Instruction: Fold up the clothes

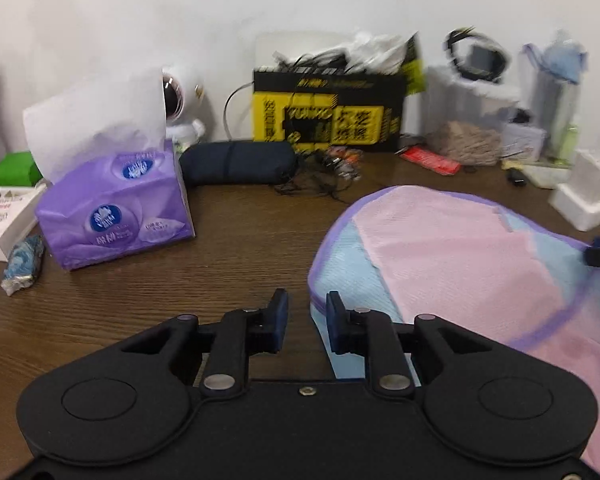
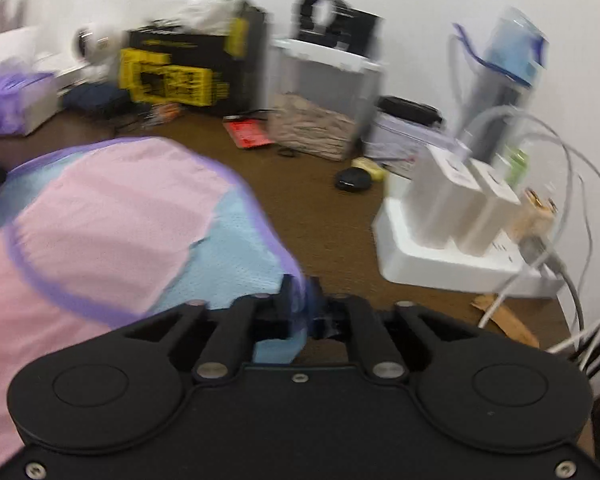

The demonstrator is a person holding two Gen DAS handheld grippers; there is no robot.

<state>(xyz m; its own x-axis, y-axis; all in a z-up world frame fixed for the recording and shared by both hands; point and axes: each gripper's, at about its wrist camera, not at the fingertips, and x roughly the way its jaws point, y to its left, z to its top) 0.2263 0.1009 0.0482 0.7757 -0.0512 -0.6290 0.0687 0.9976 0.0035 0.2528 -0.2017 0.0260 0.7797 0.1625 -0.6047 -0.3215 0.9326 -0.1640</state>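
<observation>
Garment (image 2: 112,208) edge pinched in right claw (image 2: 304,308), left claw (image 1: 307,322) parted, empty

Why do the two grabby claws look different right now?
The left gripper is open, with a gap between its fingers and nothing held; the right gripper is shut on the pink and blue garment, pinching its purple-trimmed edge. The left gripper sits beside the garment's edge over the bare wooden table; the right one has cloth between its fingers. Both are black with dark blue pads.
</observation>
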